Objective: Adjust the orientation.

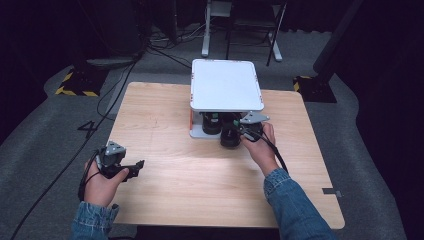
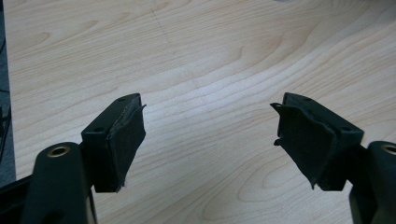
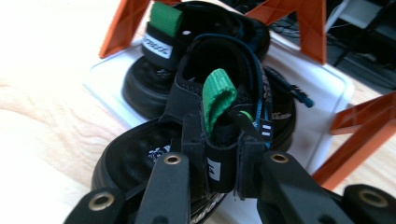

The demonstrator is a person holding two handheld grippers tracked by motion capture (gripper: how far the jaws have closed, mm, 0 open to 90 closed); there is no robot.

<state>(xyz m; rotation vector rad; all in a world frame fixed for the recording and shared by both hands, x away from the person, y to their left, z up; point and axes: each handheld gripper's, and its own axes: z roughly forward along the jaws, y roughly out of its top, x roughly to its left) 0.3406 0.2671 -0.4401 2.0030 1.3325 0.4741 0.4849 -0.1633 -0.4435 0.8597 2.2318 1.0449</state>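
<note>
- Your right gripper (image 3: 219,158) is clamped on the heel strap (image 3: 219,168) of a black sandal (image 3: 140,158), just under its green pull loop (image 3: 218,100).
- That sandal sits at the front edge of a small white two-tier rack (image 1: 226,85) toward the far side of the wooden table (image 1: 200,175). Its heel end seems to hang out past the lower shelf (image 3: 322,121); whether it is lifted or resting there is hard to tell.
- A second black sandal (image 3: 159,79) lies just behind it on the lower shelf, its own green tab (image 3: 166,18) up.
- Your left gripper (image 2: 208,135) is spread wide with nothing between the pads, hovering over bare wood near the table's left front corner, well apart from the rack.
- Expect the sandal to be light, but floppy where you hold it. The strap is soft webbing and will likely bend, so the thick sole may swing and tip toe-down as you draw it out.
- The strap is a fair hold: it is narrow enough for the jaws, and fabric should not slip. The sole's edge looks too bulky to pinch well.
- Mind the orange rack legs (image 3: 364,135) close on both sides of the sandal.
- From the high view the rack's top panel hides nearly all of the lower shelf, so the sandals show as dark shapes only.
- The toe of the gripped sandal is covered by your own jaws, and the strap lettering is too small to read.
</note>
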